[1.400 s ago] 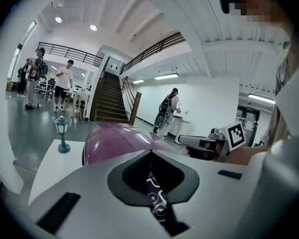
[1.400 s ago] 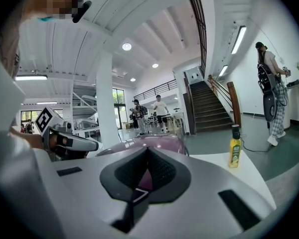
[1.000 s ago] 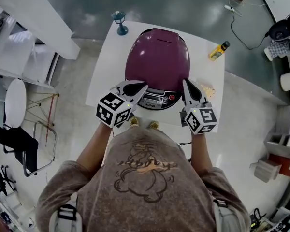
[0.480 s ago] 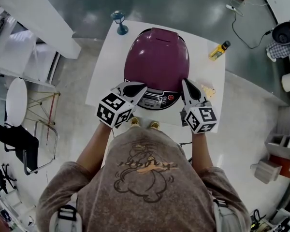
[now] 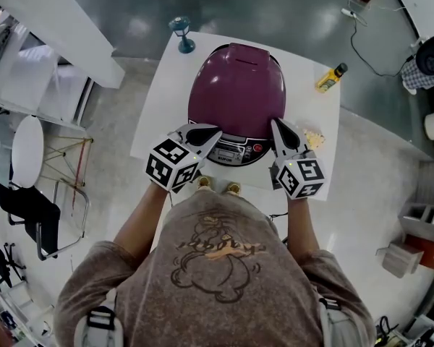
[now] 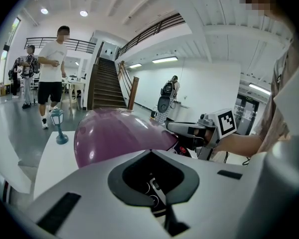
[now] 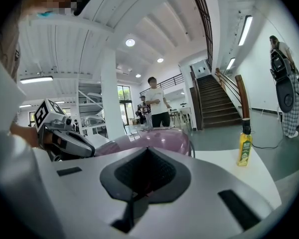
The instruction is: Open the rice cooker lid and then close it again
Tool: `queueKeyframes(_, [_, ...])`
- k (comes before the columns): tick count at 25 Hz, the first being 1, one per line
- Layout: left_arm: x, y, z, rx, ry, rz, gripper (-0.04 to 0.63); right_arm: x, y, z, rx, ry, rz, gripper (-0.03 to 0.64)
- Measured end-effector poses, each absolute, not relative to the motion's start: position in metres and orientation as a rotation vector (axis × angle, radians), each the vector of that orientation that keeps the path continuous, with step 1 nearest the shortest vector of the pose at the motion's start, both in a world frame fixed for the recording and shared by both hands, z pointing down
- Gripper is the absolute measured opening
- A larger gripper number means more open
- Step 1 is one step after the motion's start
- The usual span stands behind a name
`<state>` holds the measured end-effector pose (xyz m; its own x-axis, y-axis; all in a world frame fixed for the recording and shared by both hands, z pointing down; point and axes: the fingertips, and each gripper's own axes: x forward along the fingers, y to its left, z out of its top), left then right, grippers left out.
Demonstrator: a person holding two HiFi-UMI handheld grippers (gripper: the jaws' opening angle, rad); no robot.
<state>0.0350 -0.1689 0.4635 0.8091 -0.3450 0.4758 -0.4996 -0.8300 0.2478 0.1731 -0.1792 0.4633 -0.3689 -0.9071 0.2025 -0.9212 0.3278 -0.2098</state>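
Note:
A purple rice cooker stands on the white table with its lid down. Its control panel faces me. My left gripper lies at the cooker's front left, its jaws shut and empty, tip by the panel's left edge. My right gripper lies at the front right, also shut and empty, tip against the lid's lower right rim. The left gripper view shows the purple lid beyond the shut left gripper, with the right gripper across from it. From the right gripper, the lid lies just ahead.
A yellow bottle stands at the table's far right corner and a teal lamp ornament at the far left corner. A small pale yellow object lies right of the cooker. People stand in the hall. A chair is left of the table.

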Motion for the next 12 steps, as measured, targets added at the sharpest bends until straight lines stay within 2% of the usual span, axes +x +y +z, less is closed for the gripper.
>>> queueKeyframes(12, [0.0360,-0.1675,0.4630,2.663,-0.627,0.608,0.020,0.1748,-0.1800,0.4661,1.750,-2.504,0.457,0.003])
